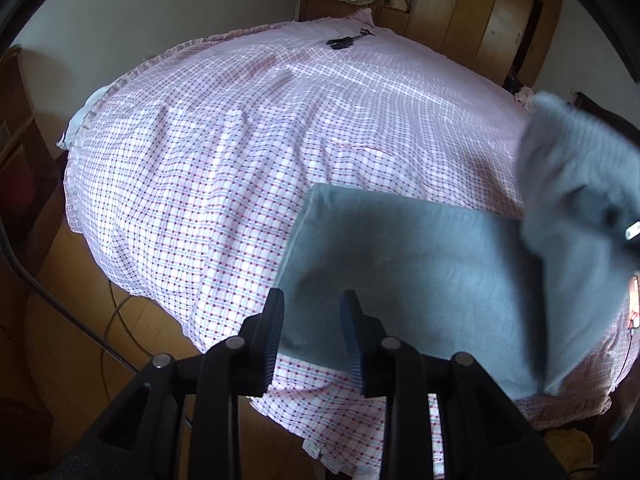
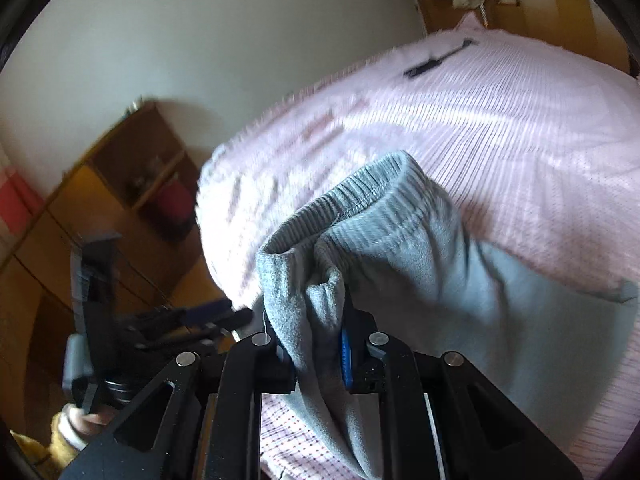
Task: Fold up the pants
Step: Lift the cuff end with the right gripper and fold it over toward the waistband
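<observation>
The grey pants (image 1: 420,276) lie on the near corner of the checked bedsheet (image 1: 224,168), one end flat under my left gripper (image 1: 312,320), the elastic waistband (image 2: 360,192) end lifted in my right gripper (image 2: 316,344). My right fingers are clamped on a bunch of that fabric, while my left jaws stand partly apart over the flat edge, pinching nothing as far as I can see. The long axis runs from my left side across to my right, so I judge the raised end must carry over toward the left.

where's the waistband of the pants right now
In the right wrist view the waistband is lifted over the checked bedsheet, just beyond the right tongs, which pinch the grey pants below it.
</observation>
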`<act>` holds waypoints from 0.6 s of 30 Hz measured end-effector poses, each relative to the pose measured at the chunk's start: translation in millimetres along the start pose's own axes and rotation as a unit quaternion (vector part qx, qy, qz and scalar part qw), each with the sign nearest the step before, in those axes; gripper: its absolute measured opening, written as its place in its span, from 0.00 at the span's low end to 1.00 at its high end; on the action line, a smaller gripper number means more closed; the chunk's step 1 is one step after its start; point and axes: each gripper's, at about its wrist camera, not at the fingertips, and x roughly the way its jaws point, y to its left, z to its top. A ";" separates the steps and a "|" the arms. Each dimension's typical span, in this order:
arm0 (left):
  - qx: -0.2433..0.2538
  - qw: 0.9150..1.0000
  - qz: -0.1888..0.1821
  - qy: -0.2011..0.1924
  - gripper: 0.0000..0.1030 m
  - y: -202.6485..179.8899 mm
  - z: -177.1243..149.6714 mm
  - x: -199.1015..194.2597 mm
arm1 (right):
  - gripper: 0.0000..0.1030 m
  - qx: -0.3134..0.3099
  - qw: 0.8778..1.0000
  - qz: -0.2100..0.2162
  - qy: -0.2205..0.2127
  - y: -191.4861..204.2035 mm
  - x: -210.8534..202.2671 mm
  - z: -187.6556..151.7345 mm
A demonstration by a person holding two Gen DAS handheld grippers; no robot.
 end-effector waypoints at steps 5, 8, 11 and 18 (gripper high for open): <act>-0.017 1.000 -0.004 0.000 0.29 13.9 -0.9 3.2 | 0.17 -0.013 0.999 -0.014 0.041 6.3 35.5 -8.7; -0.023 1.000 -0.006 0.002 0.29 17.6 -1.8 5.5 | 0.37 -0.017 0.998 0.001 0.068 10.0 46.7 -12.8; -0.027 1.000 -0.006 0.006 0.29 19.9 -2.1 7.9 | 0.37 -0.032 0.996 0.015 0.076 18.8 45.1 -19.1; -0.041 0.999 -0.025 0.007 0.29 21.1 -1.9 2.5 | 0.39 -0.049 0.996 0.023 0.067 12.9 -2.4 -33.8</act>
